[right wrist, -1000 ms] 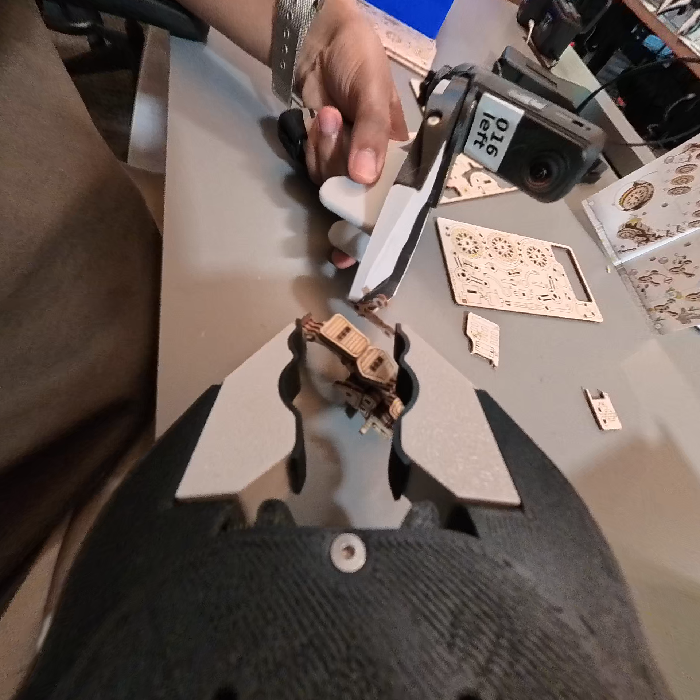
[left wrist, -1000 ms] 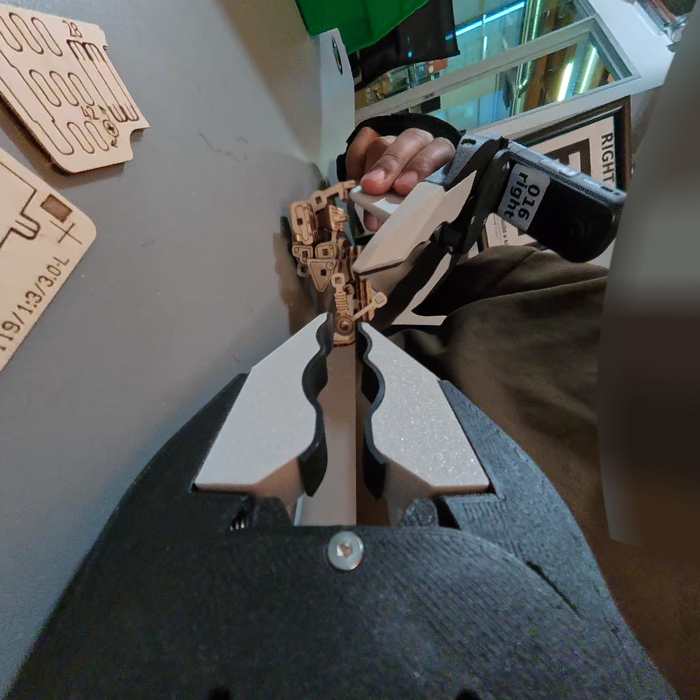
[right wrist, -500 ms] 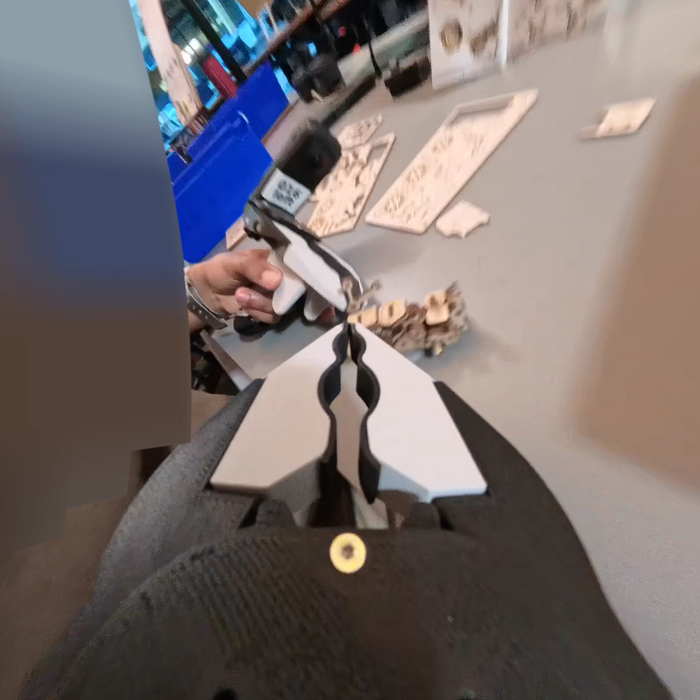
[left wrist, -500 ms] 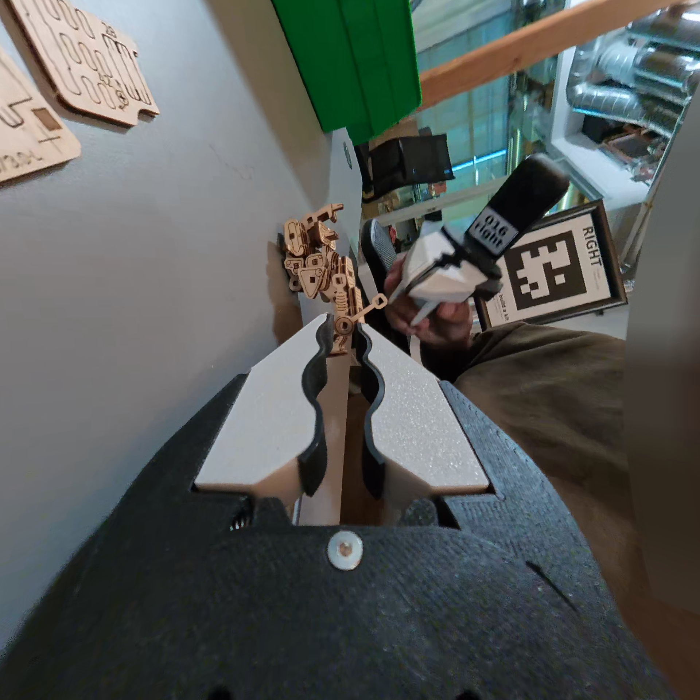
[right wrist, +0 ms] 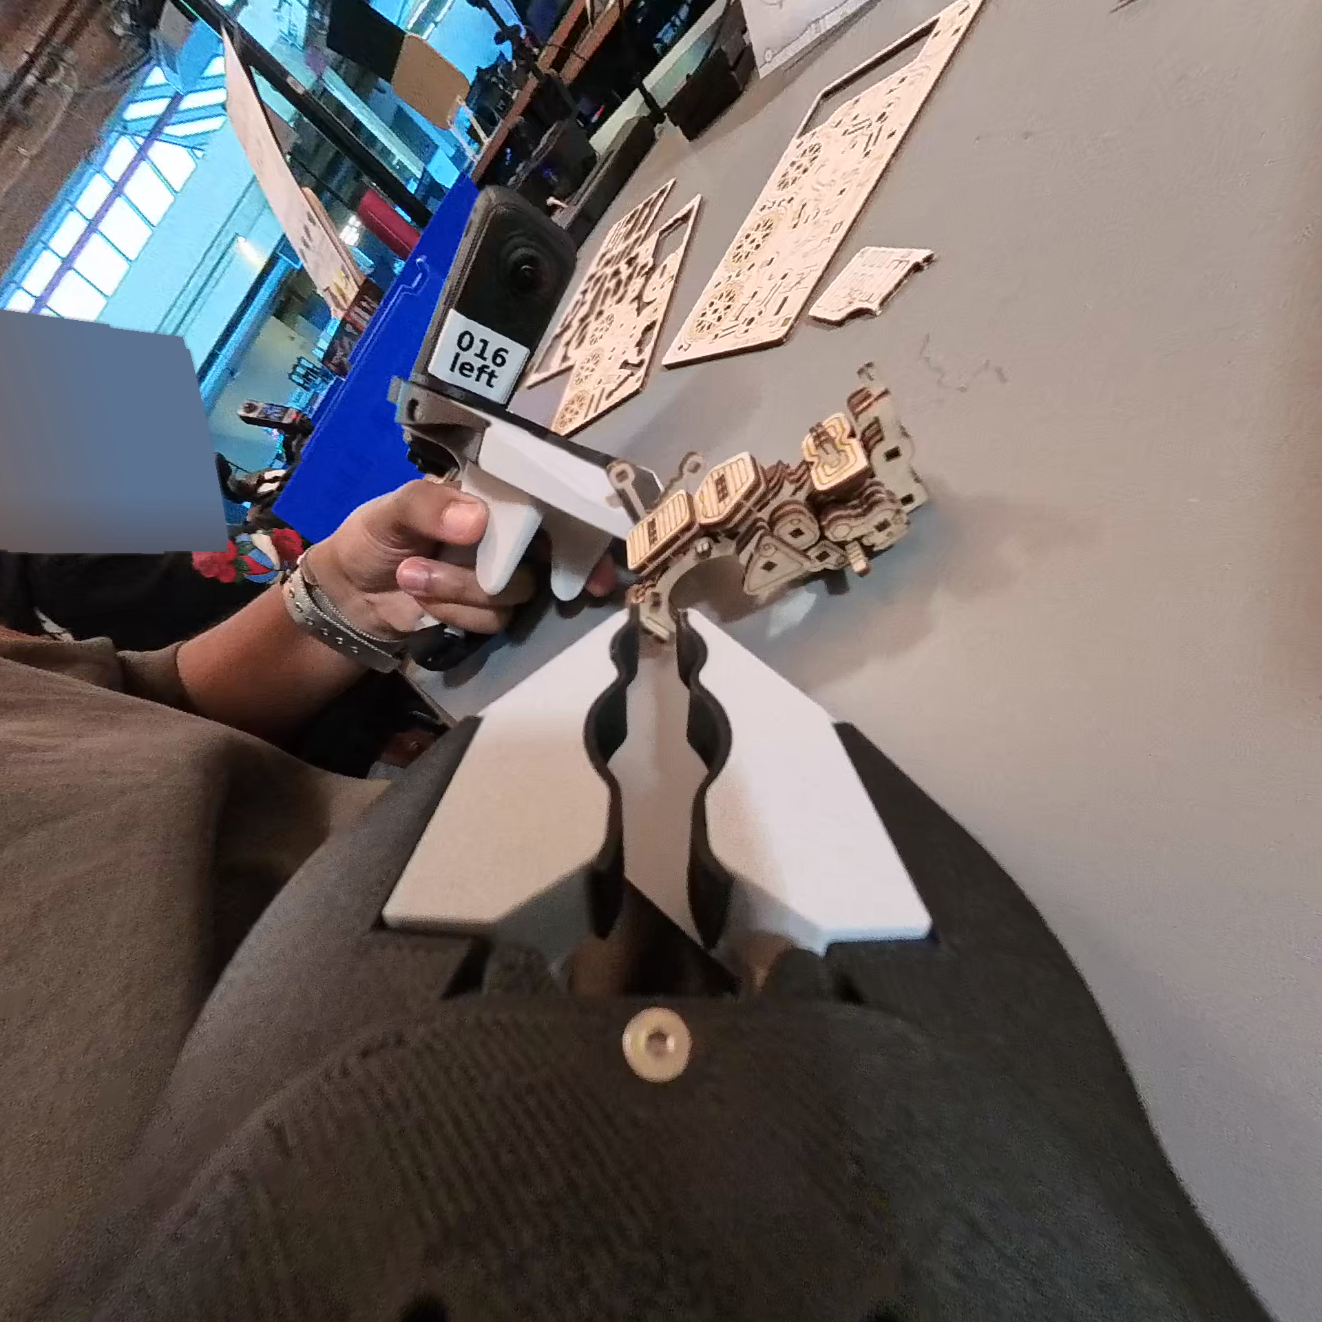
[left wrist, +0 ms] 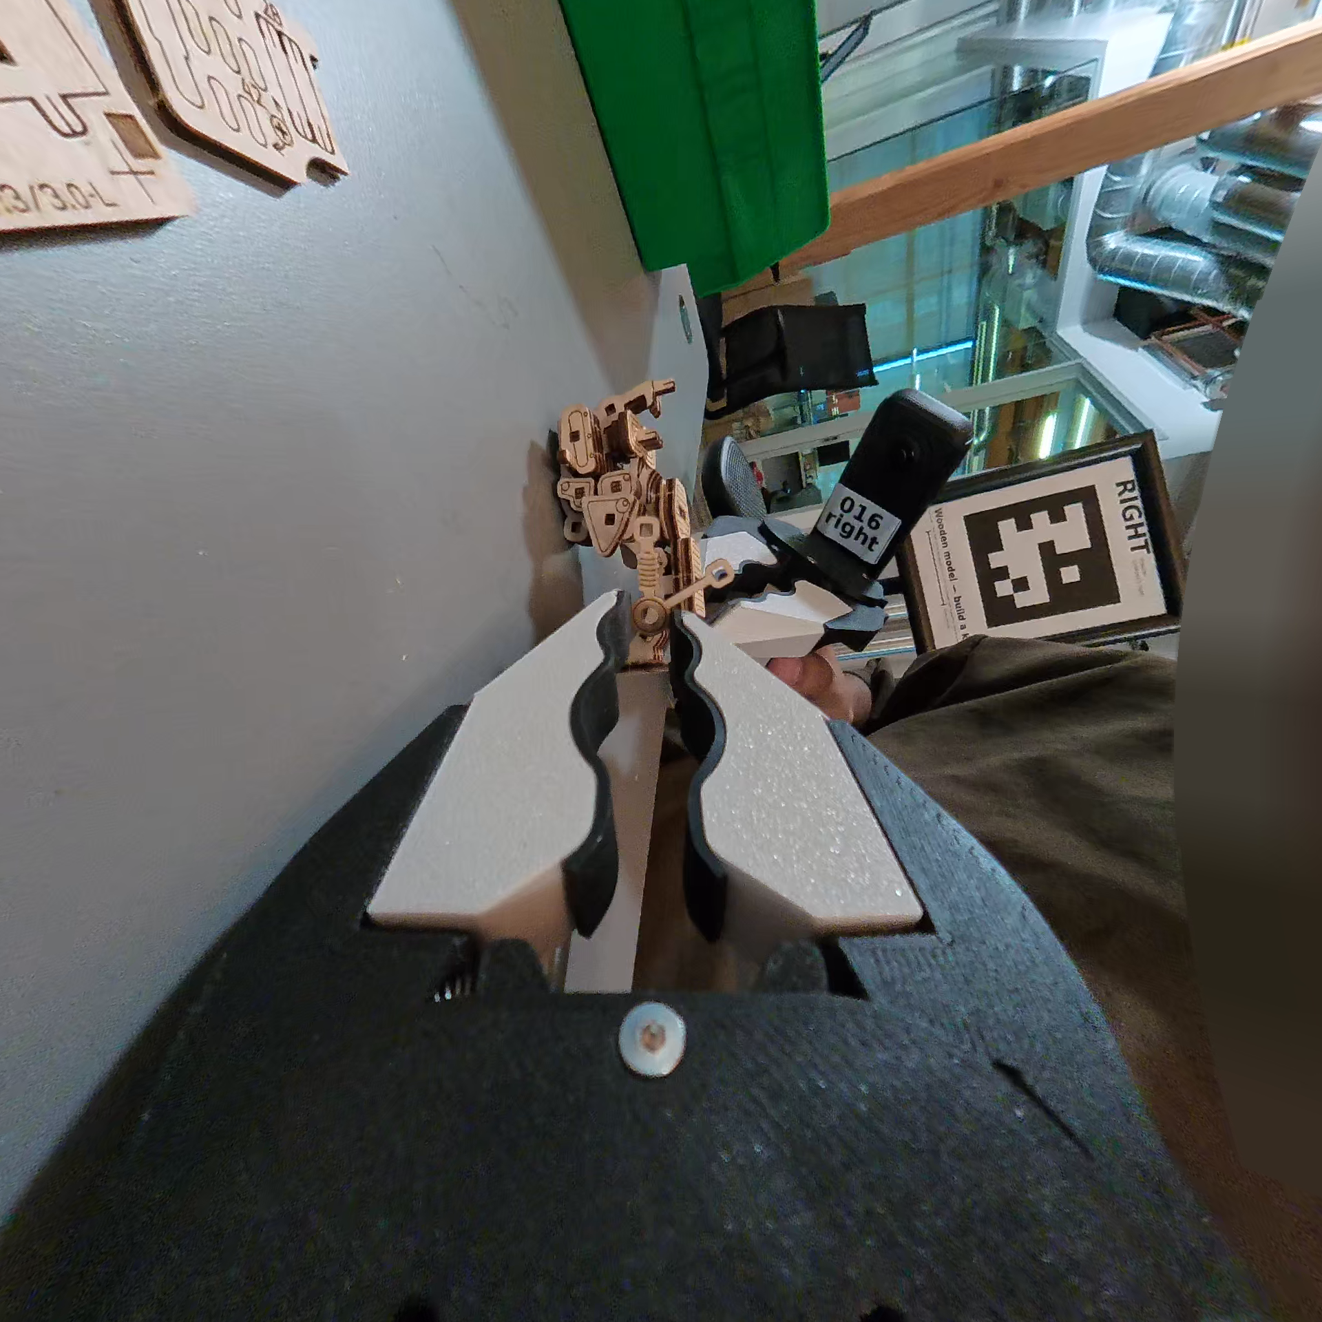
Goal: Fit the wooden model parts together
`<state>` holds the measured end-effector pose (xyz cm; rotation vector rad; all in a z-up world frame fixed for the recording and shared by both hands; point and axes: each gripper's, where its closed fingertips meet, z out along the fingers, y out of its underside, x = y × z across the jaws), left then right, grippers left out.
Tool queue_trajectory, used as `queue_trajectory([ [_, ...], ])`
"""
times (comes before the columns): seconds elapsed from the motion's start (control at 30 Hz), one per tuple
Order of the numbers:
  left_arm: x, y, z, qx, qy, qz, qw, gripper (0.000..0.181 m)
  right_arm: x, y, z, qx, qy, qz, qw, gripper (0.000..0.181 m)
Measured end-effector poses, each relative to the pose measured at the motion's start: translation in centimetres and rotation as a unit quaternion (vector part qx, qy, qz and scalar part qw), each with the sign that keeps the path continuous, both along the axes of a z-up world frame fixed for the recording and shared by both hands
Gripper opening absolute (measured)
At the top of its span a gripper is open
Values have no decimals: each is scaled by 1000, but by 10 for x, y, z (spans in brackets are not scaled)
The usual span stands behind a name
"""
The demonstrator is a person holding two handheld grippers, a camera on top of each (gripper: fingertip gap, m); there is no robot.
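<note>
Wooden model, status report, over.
Left gripper shut on wooden model. Right gripper pinching its lower tab. Model at the table edge. Nothing in the way.

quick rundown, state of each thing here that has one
left gripper: shut on the wooden model
right gripper: shut on the wooden model
wooden model: partly assembled, held at one end by both grippers, just above the table
parts sheets: flat on the table, some pieces already removed

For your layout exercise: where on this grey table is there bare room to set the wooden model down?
Bare grey table lies right of the assembled wooden model. Beyond it, the flat laser-cut wooden sheets and small wooden offcut crowd the surface.
</note>
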<state>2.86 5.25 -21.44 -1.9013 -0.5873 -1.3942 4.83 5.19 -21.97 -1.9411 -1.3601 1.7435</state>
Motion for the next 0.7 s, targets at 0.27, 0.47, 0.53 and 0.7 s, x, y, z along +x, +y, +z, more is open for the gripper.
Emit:
queue_trajectory([
  [0.27, 3, 0, 0, -1, -1, -8, 1000, 9, -6, -2, -1, 10, 1, 7, 1000, 6],
  [0.47, 7, 0, 0, 0, 2, -17, 1000, 9, -7, -4, -2, 8, 2, 17, 1000, 2],
  [0.53, 7, 0, 0, 0, 0, -17, 1000, 9, -8, -7, -2, 3, 1, 24, 1000, 2],
  [0.7, 8, -1, 0, 0, -2, -20, 1000, 8, -9, -7, -2, 5, -1, 25, 1000, 0],
])
